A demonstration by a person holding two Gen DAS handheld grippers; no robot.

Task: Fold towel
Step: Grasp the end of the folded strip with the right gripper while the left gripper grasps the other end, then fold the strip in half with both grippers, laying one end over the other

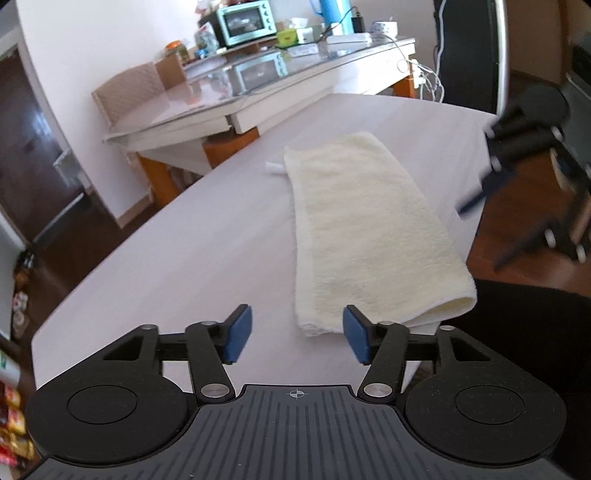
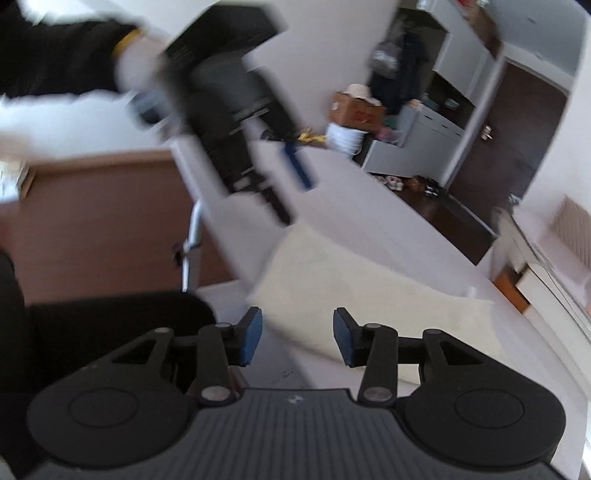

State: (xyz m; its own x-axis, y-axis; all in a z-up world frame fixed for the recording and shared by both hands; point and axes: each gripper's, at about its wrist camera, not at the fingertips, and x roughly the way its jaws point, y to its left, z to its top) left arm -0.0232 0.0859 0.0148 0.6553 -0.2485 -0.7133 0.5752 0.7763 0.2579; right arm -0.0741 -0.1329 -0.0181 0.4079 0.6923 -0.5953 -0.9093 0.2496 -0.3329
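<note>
A cream towel [image 1: 365, 229] lies folded into a long strip on the white table [image 1: 192, 236]; its folded end is nearest me. My left gripper [image 1: 297, 334] is open and empty, just short of the towel's near left corner. My right gripper [image 2: 297, 334] is open and empty above the towel [image 2: 354, 288] near the table's edge. In the left wrist view the right gripper [image 1: 524, 162] appears blurred beyond the table's right edge. In the right wrist view the left gripper [image 2: 236, 122] appears blurred, held in a hand above the table [image 2: 369, 192].
A glass-topped side table [image 1: 258, 92] with a mint toaster oven [image 1: 245, 20] and clutter stands behind. A small white object [image 1: 275, 168] lies beside the towel's far left corner. Dark wood floor surrounds the table. A black chair [image 2: 110, 325] is by the near edge.
</note>
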